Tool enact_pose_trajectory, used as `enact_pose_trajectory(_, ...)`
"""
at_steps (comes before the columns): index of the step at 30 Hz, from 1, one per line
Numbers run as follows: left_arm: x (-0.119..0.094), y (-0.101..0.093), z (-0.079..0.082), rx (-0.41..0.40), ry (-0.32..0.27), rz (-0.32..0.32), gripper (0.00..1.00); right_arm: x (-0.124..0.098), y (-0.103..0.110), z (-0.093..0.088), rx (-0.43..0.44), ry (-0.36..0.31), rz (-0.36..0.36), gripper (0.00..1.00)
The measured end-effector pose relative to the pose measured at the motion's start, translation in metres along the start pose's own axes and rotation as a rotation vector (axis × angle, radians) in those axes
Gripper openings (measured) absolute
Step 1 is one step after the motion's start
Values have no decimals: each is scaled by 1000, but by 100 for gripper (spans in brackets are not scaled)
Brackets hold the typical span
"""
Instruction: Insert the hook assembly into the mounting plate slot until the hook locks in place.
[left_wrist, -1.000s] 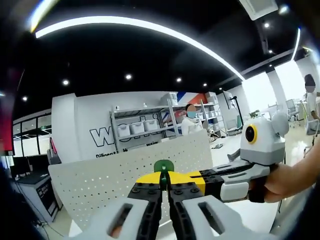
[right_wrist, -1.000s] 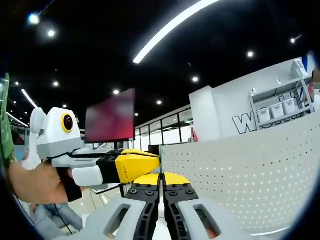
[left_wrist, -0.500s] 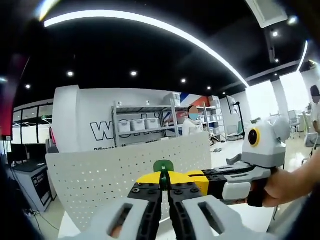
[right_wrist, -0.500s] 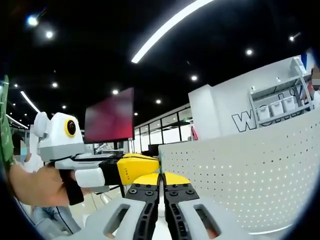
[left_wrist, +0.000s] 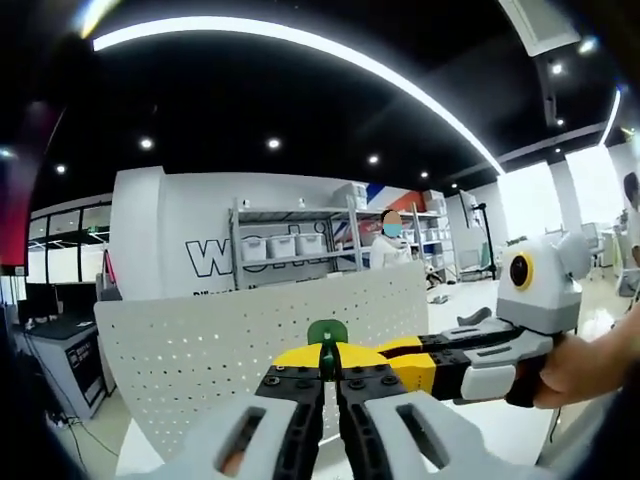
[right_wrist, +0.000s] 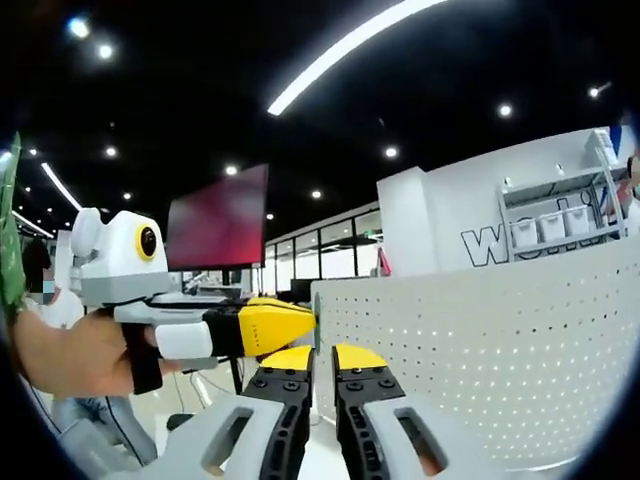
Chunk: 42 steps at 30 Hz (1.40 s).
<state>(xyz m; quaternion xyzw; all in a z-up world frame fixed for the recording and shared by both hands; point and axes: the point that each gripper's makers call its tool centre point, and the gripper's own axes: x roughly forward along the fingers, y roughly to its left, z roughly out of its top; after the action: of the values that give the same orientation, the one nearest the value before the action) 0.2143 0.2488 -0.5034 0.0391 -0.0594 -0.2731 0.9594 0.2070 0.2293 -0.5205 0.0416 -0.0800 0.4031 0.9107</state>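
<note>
left gripper (left_wrist: 329, 372) clamping green hook (left_wrist: 326, 331), pegboard (left_wrist: 200, 340)

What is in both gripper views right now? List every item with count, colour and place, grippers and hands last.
Perforated panel: one, white, upright just beyond both grippers' jaws.
Green part: one, small, at the left gripper's jaw tips against the panel; what it is cannot be told.
Shelving rack: one, grey, with white bins, against the far white wall.
Screen: one, red-lit, hanging in the background of the right gripper view.
Person in background: one, white top, by the shelves.
Left gripper: one, white with black and yellow jaws shut on the green part.
Right gripper: one, same colours, jaws shut at the panel's edge.
Hands: two, each holding a gripper.
</note>
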Motion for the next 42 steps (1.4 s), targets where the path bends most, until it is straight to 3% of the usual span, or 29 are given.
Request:
enact_pose_trajectory(8,0,2,0,2,4,4,2,-6,-2,3,-11,3,-6,16)
enact_pose_trajectory(21,0,1,-3,3,9,3,2,-17,-8,1,-18,69,-34,38)
enact_pose_trajectory(42,3,5,-10,-8,21,13,3,-47,-13,1,-27,168,-83,56)
